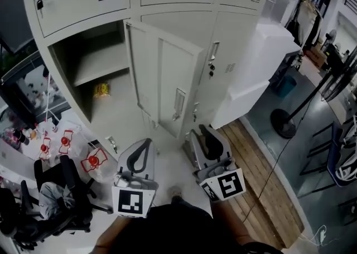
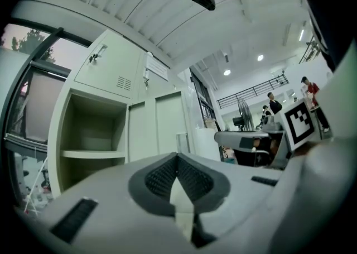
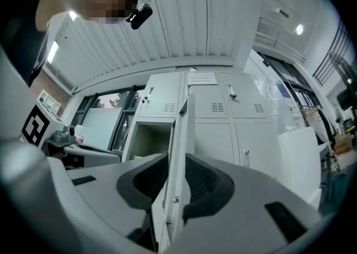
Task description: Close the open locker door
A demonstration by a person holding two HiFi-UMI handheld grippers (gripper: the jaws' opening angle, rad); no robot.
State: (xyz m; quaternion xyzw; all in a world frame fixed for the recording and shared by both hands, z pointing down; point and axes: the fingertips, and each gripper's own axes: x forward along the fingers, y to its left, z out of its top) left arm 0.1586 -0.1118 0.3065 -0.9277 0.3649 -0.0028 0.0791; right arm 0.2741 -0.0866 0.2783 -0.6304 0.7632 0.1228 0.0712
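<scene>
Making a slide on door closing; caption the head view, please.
Left hand-held gripper and right hand-held gripper face the open locker door, neither touching it.

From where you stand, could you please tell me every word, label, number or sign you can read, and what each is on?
No text can be read here.
Paper notice on the lockers: too small to read.
Yellow item in the open locker: print blurred.
Bags with red print: unreadable.
Left cube marker and right cube marker: square patterns, no letters.
</scene>
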